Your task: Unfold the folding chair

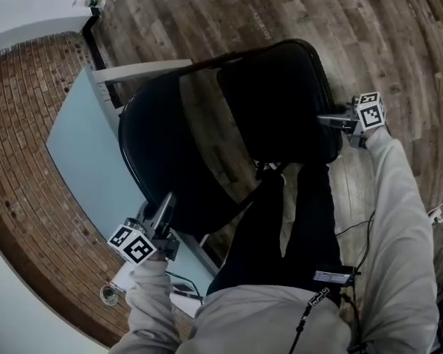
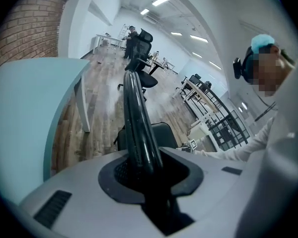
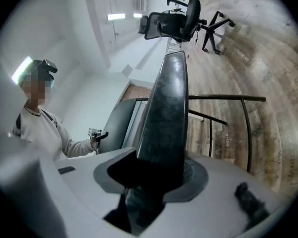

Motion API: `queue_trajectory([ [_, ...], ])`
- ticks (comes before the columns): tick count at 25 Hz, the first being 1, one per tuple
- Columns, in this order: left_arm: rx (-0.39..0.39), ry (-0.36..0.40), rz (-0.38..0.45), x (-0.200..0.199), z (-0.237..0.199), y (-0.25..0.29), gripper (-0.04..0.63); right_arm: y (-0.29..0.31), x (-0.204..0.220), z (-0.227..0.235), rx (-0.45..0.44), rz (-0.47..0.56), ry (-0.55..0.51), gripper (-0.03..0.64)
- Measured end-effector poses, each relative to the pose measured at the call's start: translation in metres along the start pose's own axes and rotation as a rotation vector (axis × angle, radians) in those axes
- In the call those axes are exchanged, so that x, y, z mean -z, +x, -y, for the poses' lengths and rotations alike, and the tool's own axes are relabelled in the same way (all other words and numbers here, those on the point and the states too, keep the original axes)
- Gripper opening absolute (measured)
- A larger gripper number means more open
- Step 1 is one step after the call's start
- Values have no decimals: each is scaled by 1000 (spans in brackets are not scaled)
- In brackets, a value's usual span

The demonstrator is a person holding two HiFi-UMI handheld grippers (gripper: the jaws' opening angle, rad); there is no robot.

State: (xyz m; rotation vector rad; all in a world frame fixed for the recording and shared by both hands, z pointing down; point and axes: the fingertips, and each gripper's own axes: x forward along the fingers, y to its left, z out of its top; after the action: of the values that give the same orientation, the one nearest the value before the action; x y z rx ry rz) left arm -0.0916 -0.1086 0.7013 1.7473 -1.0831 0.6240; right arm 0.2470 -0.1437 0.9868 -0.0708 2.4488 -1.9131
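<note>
The black folding chair [image 1: 229,124] stands in front of me, partly spread. Its backrest [image 1: 159,150] is at the left and its padded seat [image 1: 280,98] at the right. My left gripper [image 1: 165,205] is shut on the backrest's black tube frame [image 2: 138,128], which runs up between the jaws in the left gripper view. My right gripper [image 1: 328,120] is shut on the seat's right edge. In the right gripper view the seat's edge [image 3: 168,118] stands on end between the jaws. The chair's thin legs [image 3: 228,99] show beyond it.
A pale blue table [image 1: 81,157] stands just left of the chair, by a brick surface [image 1: 22,124]. My legs in black trousers [image 1: 280,227] are right behind the seat. Wood floor [image 1: 369,35] lies beyond. Office chairs [image 2: 141,41] [image 3: 181,16] stand farther off.
</note>
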Motion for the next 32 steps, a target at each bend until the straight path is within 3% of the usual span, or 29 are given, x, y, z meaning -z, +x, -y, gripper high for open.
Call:
queue_trajectory([
  [5,-32,-5,-64,3,-14,21,104,-24,-9,33,-92,92,24,164],
  [12,-8,-88,-97,18,-22,47,103,-58,-5,83,-132,197,104,164],
  [18,-6,-98,-179,28,-12,76,104,-90,5,126,-170,234,122,173],
  [26,36,-90,-197,30,9,96,92,-110,19,137,-229,322,120,175],
  [29,22,-15,-203,29,9,97,91,-108,19,139,-168,320,114,180],
  [32,44,38,-194,28,11,98,92,-124,22,151,62,279,77,274],
])
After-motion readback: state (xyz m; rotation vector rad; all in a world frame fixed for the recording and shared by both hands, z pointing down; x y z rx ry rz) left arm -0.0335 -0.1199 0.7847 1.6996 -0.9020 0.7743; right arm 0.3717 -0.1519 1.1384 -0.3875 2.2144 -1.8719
